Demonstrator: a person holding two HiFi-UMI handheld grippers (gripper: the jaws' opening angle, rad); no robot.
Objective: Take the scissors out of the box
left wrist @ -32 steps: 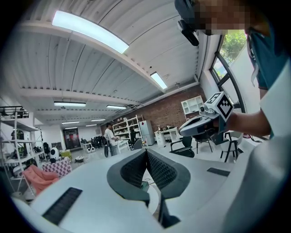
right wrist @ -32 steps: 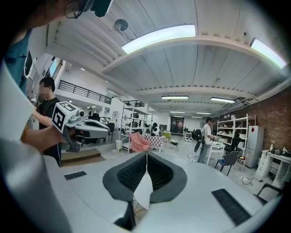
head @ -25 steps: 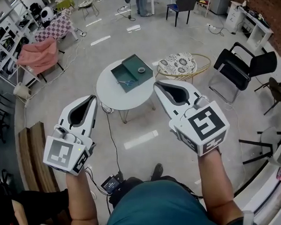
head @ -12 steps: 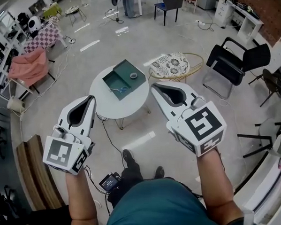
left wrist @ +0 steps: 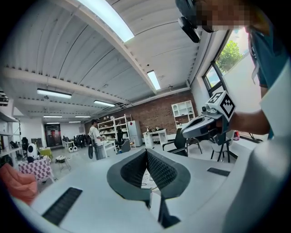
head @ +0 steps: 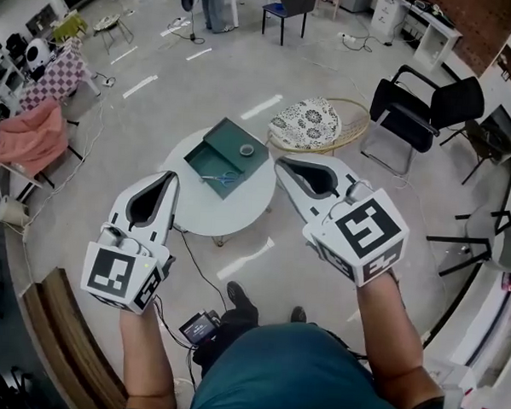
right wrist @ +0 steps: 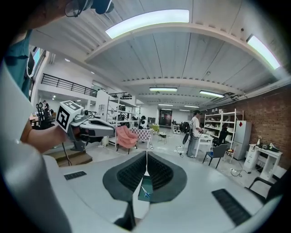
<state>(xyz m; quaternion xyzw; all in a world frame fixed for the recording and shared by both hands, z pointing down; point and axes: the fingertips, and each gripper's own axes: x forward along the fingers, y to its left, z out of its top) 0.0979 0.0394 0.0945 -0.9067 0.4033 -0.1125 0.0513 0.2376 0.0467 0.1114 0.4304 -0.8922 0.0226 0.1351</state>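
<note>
Far left in the head view, a pink cloth point(head: 28, 140) is draped over a piece of furniture on the grey floor. The left white two-jaw gripper point(head: 169, 178) is held in the air, well short of the table and pointing toward it. In the left gripper view its dark ribbed pads point(left wrist: 160, 169) meet at the tips with nothing between them.

A round white table point(head: 229, 211) stands ahead, between the two grippers. A dark green shallow box point(head: 205, 162) lies open on it in two flat halves; it's hard to tell whether the far half is a lid or a second tray. The small blue-handled scissors point(head: 218, 178) lie flat inside the near half, touched by neither gripper. A small grey roll of tape point(head: 247, 150) sits in the far half.

The right white two-jaw gripper point(head: 280, 162) is also held in the air, with its tip over the table's right edge. In the right gripper view its jaws are together and empty, and the box and scissors show far off through the gap below the pads.

Right of the table is a round rattan chair with a black-and-white patterned cushion point(head: 304, 122). A black office chair point(head: 418, 110) stands further right.
</note>
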